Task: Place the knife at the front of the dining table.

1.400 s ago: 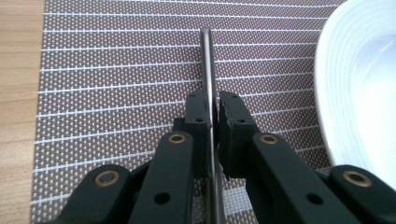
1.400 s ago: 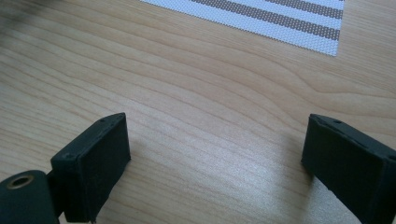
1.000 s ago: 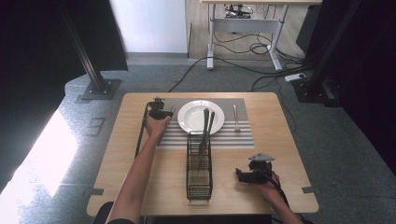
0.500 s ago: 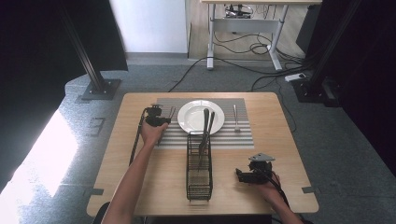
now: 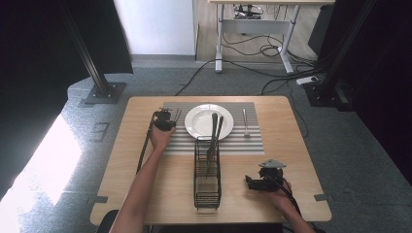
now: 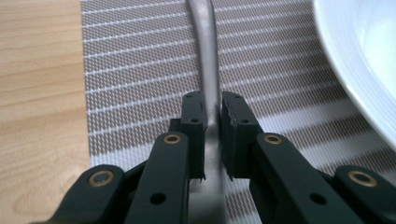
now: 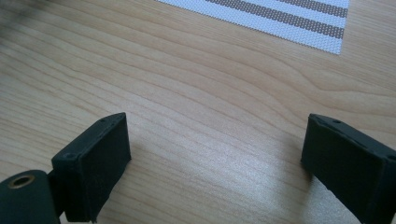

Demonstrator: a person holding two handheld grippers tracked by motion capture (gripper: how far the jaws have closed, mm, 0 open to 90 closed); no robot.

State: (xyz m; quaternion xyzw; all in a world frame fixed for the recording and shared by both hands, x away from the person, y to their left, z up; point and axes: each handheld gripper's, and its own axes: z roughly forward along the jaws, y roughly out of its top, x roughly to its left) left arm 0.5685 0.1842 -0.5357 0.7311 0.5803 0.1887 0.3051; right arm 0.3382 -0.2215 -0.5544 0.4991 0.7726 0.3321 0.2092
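The left gripper (image 6: 212, 135), jaws closed on the handle of a fork (image 6: 208, 56), is setting it on the striped mat (image 5: 252, 141) at 9 o'clock of the plate (image 5: 197, 121), so it probably releases next, while the right gripper (image 7: 215, 158) rests wide open and empty.

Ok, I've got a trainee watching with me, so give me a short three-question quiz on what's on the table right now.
1. True or false: the left gripper is shut on a metal utensil handle over the striped placemat.
2. What stands between the two grippers near the table's middle? A) a wire basket B) a glass bowl C) a cardboard box
3. Fill in: the right gripper is ____, with bare wooden table between its jaws.

Key: 1 true; 2 A, the wire basket holding utensils; 3 open.
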